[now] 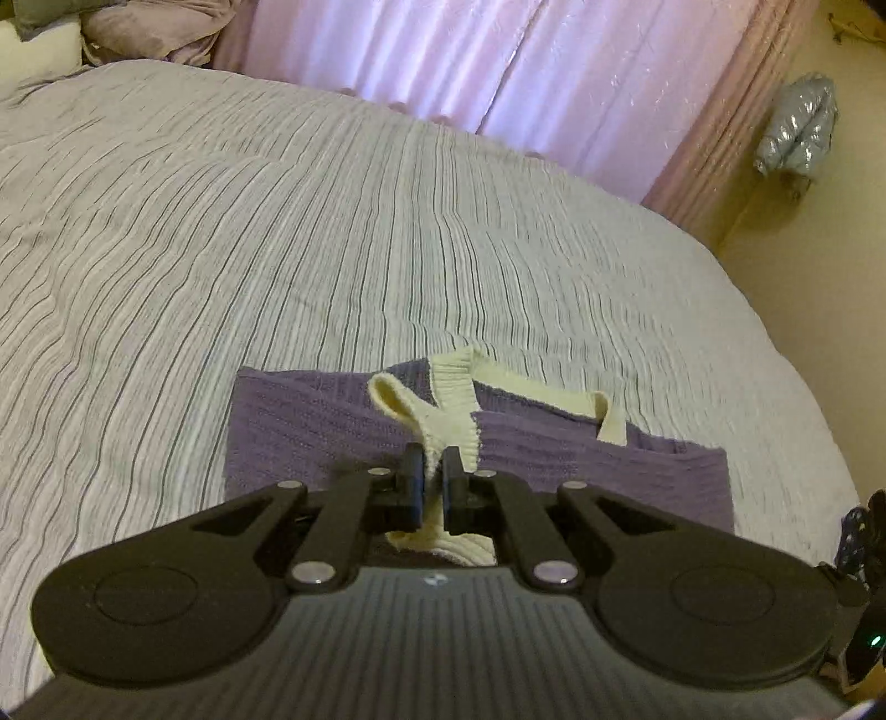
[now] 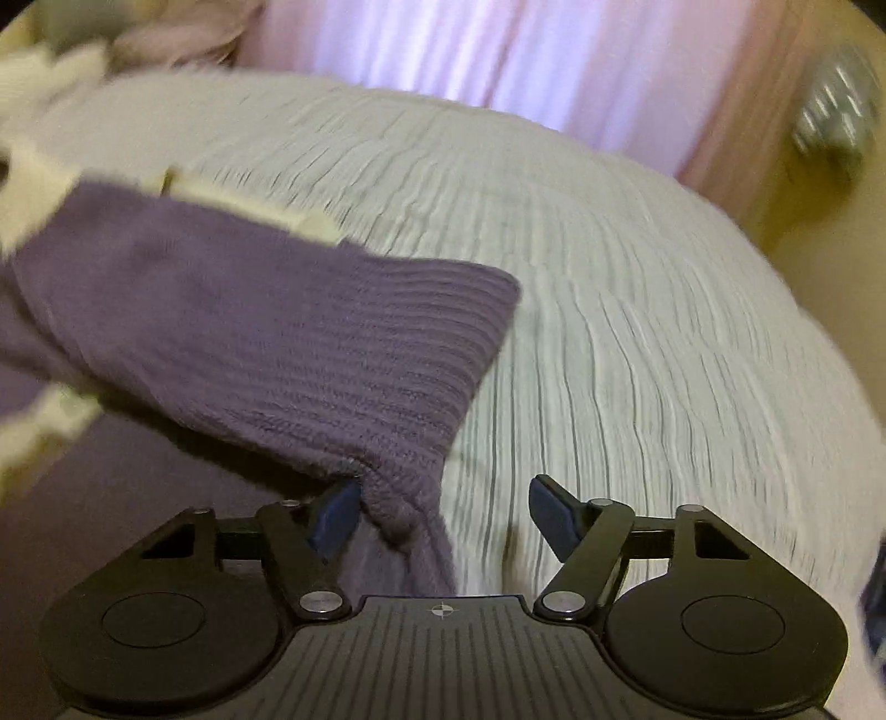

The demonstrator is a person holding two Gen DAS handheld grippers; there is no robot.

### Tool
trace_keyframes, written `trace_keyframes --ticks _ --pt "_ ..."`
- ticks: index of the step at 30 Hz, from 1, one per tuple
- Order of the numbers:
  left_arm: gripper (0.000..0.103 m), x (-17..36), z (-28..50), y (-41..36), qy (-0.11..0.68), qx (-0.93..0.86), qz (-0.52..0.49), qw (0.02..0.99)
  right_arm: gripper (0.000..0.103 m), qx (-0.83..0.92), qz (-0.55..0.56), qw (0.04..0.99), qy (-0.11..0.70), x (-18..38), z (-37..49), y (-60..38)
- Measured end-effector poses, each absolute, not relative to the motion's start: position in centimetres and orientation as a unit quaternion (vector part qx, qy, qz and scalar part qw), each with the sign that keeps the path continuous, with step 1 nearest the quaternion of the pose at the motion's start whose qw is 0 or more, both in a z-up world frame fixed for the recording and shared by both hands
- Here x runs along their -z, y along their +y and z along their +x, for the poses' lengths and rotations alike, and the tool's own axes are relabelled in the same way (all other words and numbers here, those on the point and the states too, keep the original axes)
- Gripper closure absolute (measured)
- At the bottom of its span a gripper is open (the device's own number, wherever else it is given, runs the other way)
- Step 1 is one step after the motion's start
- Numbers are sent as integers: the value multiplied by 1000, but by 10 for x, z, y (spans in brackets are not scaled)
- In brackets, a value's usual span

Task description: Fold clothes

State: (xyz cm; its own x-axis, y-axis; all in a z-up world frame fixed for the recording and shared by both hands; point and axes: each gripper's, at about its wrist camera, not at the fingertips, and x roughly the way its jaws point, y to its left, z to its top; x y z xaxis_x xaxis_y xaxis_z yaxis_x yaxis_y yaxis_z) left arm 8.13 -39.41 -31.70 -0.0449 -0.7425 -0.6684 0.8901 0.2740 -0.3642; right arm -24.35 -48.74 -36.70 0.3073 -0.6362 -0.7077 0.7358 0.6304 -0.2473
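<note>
A purple knit garment [image 1: 310, 426] with cream ribbed trim [image 1: 451, 399] lies folded on the striped bed cover [image 1: 277, 232]. My left gripper [image 1: 434, 471] is shut on a cream trim strap of the garment, just above its near edge. In the right wrist view, which is blurred, the purple garment [image 2: 266, 354] hangs raised at the left. My right gripper [image 2: 443, 512] is open; a purple corner of the garment rests against its left finger [image 2: 335, 512], and the right finger [image 2: 551, 512] stands apart over the bed cover [image 2: 637, 304].
Pillows [image 1: 133, 27] lie at the head of the bed, far left. Pink curtains [image 1: 498, 66] hang behind the bed. A silvery bag [image 1: 797, 127] hangs on the yellow wall at right. The bed's right edge [image 1: 803, 354] drops to the floor.
</note>
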Motion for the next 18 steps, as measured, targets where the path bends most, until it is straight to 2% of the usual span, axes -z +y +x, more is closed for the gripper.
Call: trace_keyframes --ticks 2,9,11,13,18 --pt "99 318 86 -392 416 597 75 682 43 416 30 809 415 372 -243 -486" --pt "99 367 97 -395 457 545 149 687 43 438 130 783 421 375 -259 -500" --pt "94 371 103 -390 468 539 128 688 43 432 146 791 407 365 -261 -498" --pt "79 373 109 -386 496 535 85 679 43 428 150 802 388 354 -260 -495" --pt "78 380 109 -390 509 525 61 679 43 435 200 804 353 340 -271 -502"
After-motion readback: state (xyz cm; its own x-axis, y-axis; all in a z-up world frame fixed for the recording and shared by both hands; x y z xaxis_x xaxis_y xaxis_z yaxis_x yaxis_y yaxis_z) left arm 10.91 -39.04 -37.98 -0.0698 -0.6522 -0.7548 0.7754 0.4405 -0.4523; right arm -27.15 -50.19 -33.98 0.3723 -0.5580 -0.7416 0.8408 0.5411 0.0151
